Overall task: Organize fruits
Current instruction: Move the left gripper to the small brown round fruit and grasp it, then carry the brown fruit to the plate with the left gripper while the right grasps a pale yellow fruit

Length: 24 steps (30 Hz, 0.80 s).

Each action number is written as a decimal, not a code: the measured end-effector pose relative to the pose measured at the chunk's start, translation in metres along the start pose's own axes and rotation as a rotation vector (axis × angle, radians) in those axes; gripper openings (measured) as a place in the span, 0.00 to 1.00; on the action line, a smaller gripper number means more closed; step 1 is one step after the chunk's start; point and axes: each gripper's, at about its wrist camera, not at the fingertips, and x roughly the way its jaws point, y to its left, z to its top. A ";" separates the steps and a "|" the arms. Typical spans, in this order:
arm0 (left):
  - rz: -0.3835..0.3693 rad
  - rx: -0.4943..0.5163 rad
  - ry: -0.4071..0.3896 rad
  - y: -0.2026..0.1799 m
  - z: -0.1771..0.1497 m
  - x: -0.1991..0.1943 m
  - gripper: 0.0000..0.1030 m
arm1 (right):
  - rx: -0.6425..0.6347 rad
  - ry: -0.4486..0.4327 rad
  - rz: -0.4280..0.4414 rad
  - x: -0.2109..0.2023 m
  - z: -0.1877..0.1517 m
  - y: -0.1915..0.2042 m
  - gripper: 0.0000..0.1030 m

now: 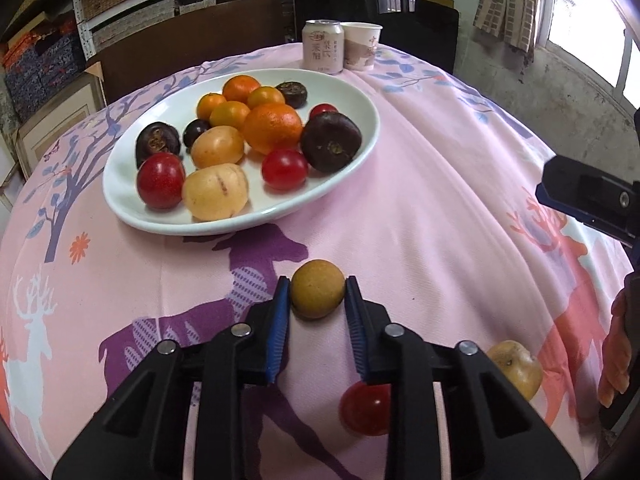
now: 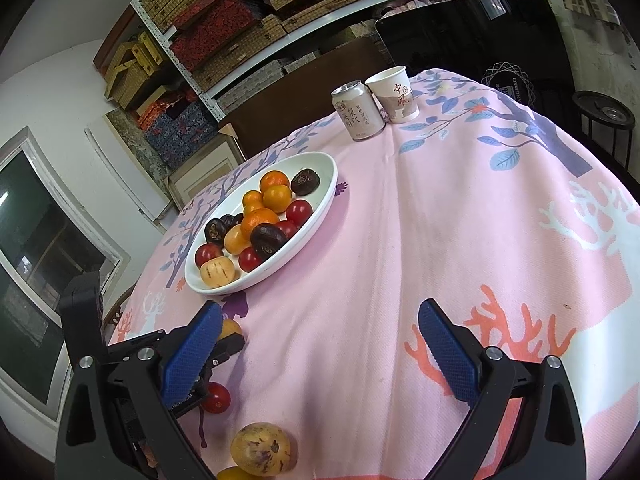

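My left gripper (image 1: pixel 317 294) is shut on a small round tan fruit (image 1: pixel 317 289) that rests on the pink cloth, just in front of the white plate (image 1: pixel 248 220). The plate holds several oranges, red tomatoes, dark purple fruits and yellow fruits. A loose red tomato (image 1: pixel 366 408) and a yellow fruit (image 1: pixel 516 368) lie near me on the right. In the right wrist view my right gripper (image 2: pixel 320 312) stands open over bare cloth with nothing between its fingers. The same view shows the plate (image 2: pixel 326 176), the tomato (image 2: pixel 216 398) and the yellow fruit (image 2: pixel 260 448).
A drink can (image 1: pixel 323 46) and a paper cup (image 1: pixel 362 46) stand at the far edge of the table. A dark chair back rises behind them, and shelves of boxes line the wall. A person's hand (image 1: pixel 616 360) shows at the right edge.
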 end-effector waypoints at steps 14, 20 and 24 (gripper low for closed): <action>0.036 -0.161 -0.054 0.061 -0.033 -0.040 0.27 | -0.293 0.249 -0.016 0.000 -0.072 0.052 0.73; 0.039 -0.117 -0.046 0.051 -0.035 -0.038 0.27 | -0.246 0.279 0.057 0.009 -0.071 0.050 0.47; 0.020 -0.120 -0.023 0.052 -0.037 -0.032 0.27 | -0.237 0.276 0.070 0.007 -0.073 0.050 0.38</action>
